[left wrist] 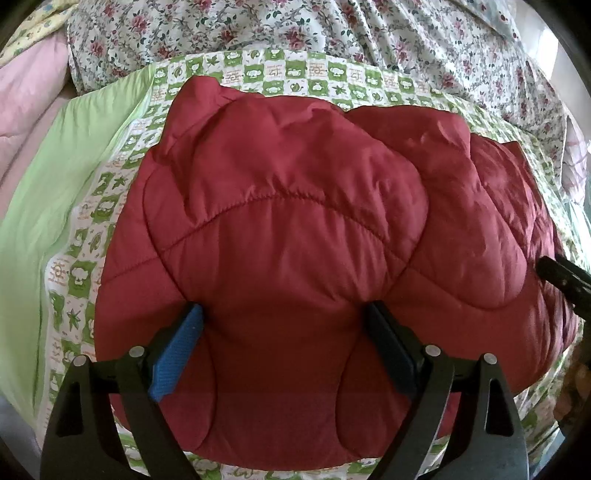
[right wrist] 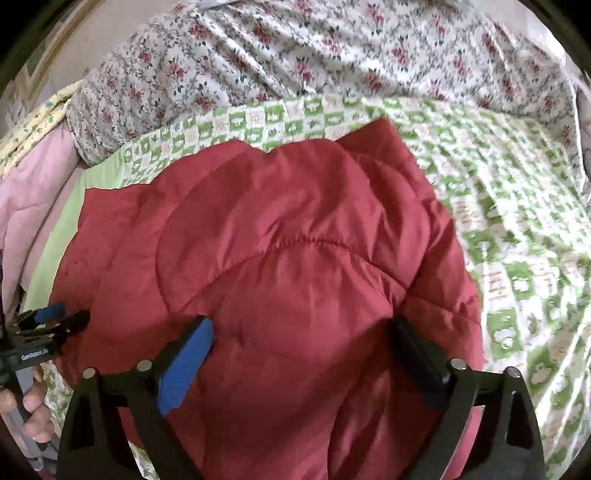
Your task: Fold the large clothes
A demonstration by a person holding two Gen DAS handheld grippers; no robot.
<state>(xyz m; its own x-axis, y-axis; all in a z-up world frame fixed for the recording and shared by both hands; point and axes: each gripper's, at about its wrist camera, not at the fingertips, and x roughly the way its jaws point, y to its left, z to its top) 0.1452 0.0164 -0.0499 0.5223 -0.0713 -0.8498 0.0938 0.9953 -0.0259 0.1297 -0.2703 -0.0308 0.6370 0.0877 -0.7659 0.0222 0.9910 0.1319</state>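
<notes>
A red quilted jacket (left wrist: 295, 221) lies folded and puffy on a bed, and it fills the middle of both views (right wrist: 295, 240). My left gripper (left wrist: 284, 314) hovers over its near part, open wide, with the blue pad on the left and the black pad on the right. The pads press on nothing. My right gripper (right wrist: 303, 325) stands open the same way over the jacket's near right part. In the left wrist view one black finger (left wrist: 557, 275) of the right gripper shows at the right edge. The left gripper (right wrist: 66, 314) and the hand (right wrist: 35, 406) holding it appear at the right wrist view's left edge.
The jacket rests on a green-and-white patterned sheet (left wrist: 92, 280) with a plain light-green border (left wrist: 55, 166). A bulky floral quilt (left wrist: 295, 29) lies bunched across the far side. Pink bedding (left wrist: 29, 81) sits at the far left. The patterned sheet (right wrist: 517, 240) stretches to the jacket's right.
</notes>
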